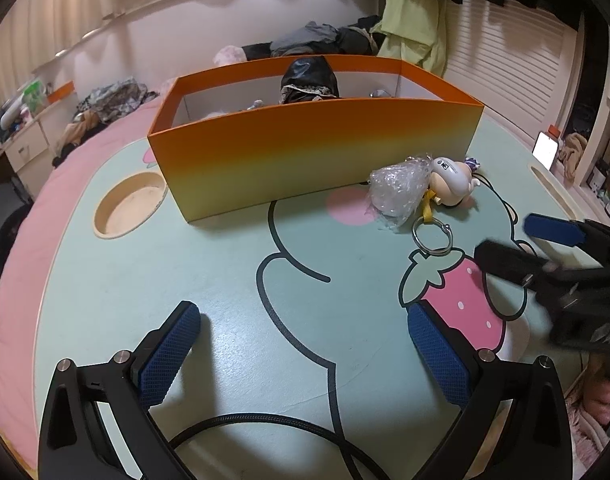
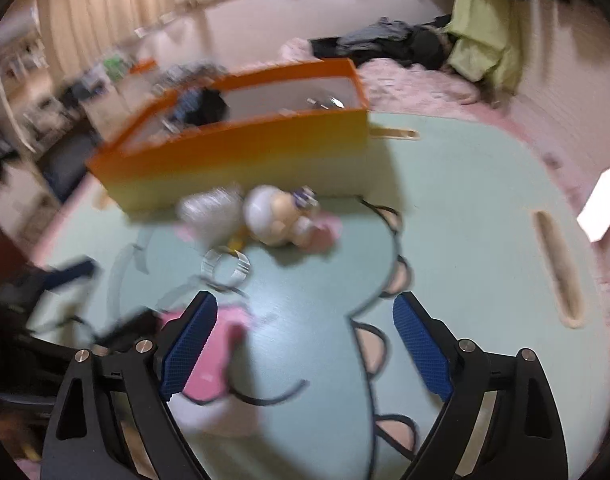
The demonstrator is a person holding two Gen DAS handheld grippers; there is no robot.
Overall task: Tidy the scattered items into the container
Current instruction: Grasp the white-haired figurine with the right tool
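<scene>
A: Left wrist view: the orange box sits on the mint cartoon table with a shiny black item and a few small bits I can't make out inside. The figure keychain lies just right of the box front beside crumpled plastic wrap, its ring pointing toward the camera. The left gripper is wide open and empty.

B: Right wrist view is blurry, but it shows the same box, with the keychain in front of it. The right gripper is spread wide, holding nothing. Pink bedding and clothes are behind.
</scene>
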